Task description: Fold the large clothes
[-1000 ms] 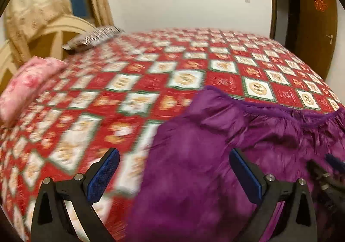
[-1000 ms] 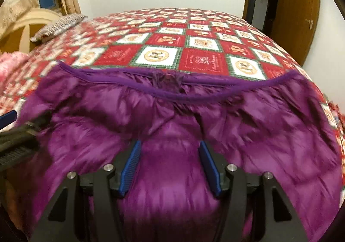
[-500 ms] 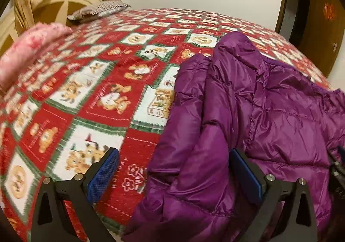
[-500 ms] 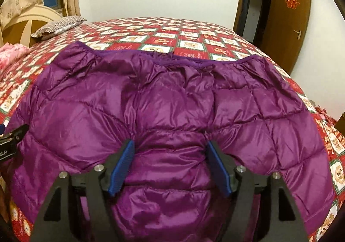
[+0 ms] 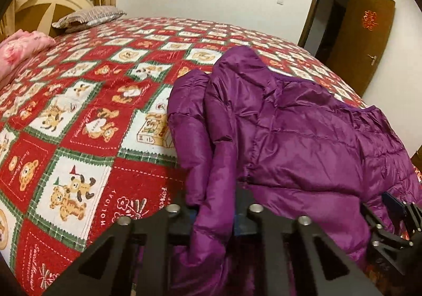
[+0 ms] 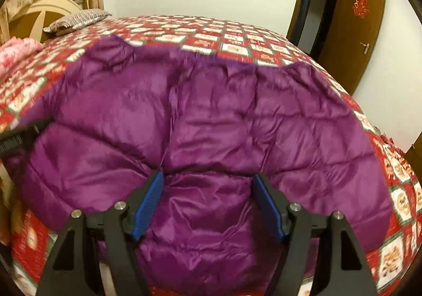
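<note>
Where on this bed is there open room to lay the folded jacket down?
Free: the bedspread between the purple puffer jacket and the pink blanket, and beyond the jacket toward the striped pillow. Crowded: the near right side, under the jacket.

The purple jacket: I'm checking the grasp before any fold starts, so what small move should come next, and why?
Probably shut the right gripper on the near edge of the purple jacket. Its blue pads stand apart with puffy fabric bunched between them, while the left gripper is already pinched on a fold of the left side. The jacket lies spread on the red quilt; both edges held would let them lift evenly.
</note>
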